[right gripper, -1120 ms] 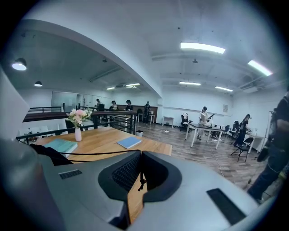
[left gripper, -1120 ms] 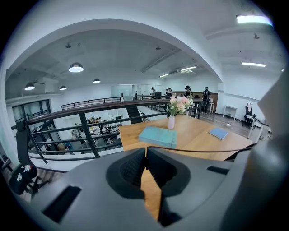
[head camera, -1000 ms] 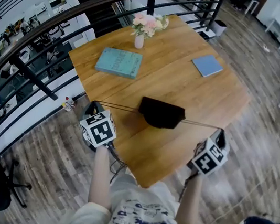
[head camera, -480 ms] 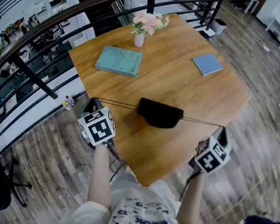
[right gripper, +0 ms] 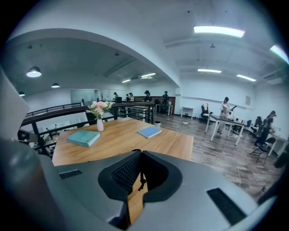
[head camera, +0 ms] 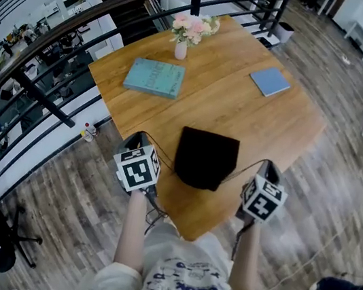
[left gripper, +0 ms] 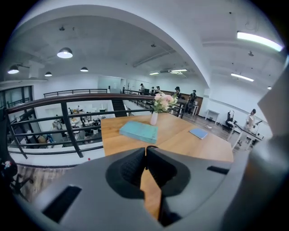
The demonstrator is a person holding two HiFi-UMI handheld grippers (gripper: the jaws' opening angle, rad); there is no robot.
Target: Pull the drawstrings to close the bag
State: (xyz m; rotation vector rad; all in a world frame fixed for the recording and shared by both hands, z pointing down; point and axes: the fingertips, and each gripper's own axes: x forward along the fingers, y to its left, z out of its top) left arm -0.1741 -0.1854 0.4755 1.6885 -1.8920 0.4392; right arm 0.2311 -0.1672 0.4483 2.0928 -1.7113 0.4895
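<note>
A black drawstring bag point(head camera: 205, 159) sits near the front corner of the wooden table point(head camera: 228, 111). A thin drawstring runs from each upper side of it in a loose curve: the left drawstring point(head camera: 163, 165) to my left gripper point(head camera: 135, 140), the right drawstring point(head camera: 248, 166) to my right gripper point(head camera: 269, 166). In the left gripper view the left gripper point(left gripper: 145, 153) is shut on a thin black cord point(left gripper: 146, 159). In the right gripper view the right gripper point(right gripper: 141, 158) pinches a knotted cord point(right gripper: 141, 179). Both grippers flank the bag closely.
Further back on the table lie a teal book point(head camera: 154, 78) and a blue book point(head camera: 270, 83), with a vase of pink flowers point(head camera: 181, 50) at the far edge. A black railing point(head camera: 85, 21) curves past the table's left. The table's front corner point(head camera: 187, 235) is close to my body.
Both grippers have moved inward toward the bag. The drawstrings, taut and straight before, now curve loosely. The bag looks taller and squarer than before.
</note>
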